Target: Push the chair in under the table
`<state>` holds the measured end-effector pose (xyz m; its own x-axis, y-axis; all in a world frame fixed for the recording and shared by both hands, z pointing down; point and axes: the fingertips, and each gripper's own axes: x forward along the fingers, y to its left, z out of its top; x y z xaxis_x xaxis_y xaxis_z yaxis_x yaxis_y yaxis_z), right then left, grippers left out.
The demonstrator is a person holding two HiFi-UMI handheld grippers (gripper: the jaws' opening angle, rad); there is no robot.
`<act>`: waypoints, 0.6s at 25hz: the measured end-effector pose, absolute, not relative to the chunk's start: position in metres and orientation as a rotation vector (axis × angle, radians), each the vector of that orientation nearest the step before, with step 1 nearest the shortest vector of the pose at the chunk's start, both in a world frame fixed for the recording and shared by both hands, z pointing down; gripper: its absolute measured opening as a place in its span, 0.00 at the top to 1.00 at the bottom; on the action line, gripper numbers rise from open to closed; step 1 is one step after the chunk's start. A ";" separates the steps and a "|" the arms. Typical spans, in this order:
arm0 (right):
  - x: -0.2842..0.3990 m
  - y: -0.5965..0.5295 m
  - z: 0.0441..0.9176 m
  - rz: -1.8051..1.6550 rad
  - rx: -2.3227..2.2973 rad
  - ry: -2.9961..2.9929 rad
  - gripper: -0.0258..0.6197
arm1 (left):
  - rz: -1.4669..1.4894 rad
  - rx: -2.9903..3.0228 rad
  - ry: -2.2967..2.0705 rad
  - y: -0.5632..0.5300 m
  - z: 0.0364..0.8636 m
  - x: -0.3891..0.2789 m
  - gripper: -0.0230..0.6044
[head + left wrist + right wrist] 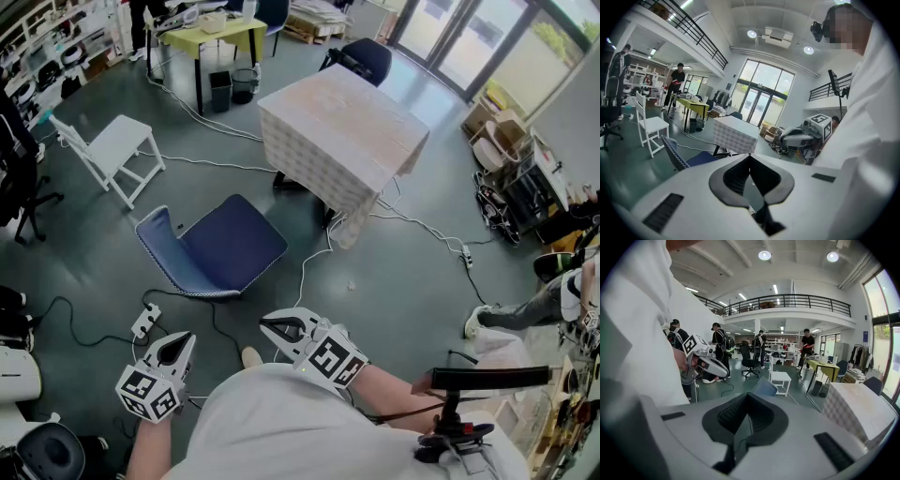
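A blue chair (225,248) stands on the grey floor, apart from the table (342,131), which is covered with a pale checked cloth. The chair's backrest is on the side away from the table. Both grippers hover low in the head view, short of the chair and touching nothing. My left gripper (178,339) is shut and empty; my right gripper (267,325) is shut and empty too. In the left gripper view the chair (675,152) and table (736,133) lie ahead past the shut jaws (750,157). The right gripper view shows the chair (764,386) beyond its shut jaws (747,394).
A white folding chair (112,150) stands at the left. Cables run over the floor around the table, with a power strip (142,322) near the left gripper. A yellow table (211,37) with bins (232,89) is at the back, and a dark office chair (366,58) stands behind the table.
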<state>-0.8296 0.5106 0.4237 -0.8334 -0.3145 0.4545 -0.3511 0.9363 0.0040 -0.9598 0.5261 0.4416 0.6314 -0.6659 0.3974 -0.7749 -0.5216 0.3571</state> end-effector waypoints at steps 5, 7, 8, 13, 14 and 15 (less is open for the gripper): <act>-0.810 0.509 0.439 0.065 0.434 -2.616 0.94 | 0.255 2.326 -1.187 0.530 0.461 -0.944 0.95; -0.804 0.521 0.451 0.051 0.433 -2.609 0.94 | 0.247 2.329 -1.192 0.543 0.475 -0.939 0.95; -0.802 0.527 0.456 0.048 0.434 -2.611 0.94 | 0.245 2.331 -1.193 0.548 0.479 -0.936 0.95; -0.801 0.523 0.458 0.079 0.443 -2.604 0.94 | 0.253 2.330 -1.206 0.542 0.479 -0.939 0.95; -0.803 0.519 0.460 0.098 0.450 -2.604 0.94 | 0.256 2.325 -1.212 0.537 0.481 -0.944 0.95; -0.805 0.515 0.462 0.110 0.460 -2.605 0.94 | 0.257 2.316 -1.220 0.532 0.484 -0.948 0.95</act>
<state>-0.8051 0.5145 0.4618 -0.8238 -0.3016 0.4799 -0.3409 0.9401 0.0056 -0.9481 0.5325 0.4845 0.5791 -0.7170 0.3880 -0.8126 -0.4691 0.3460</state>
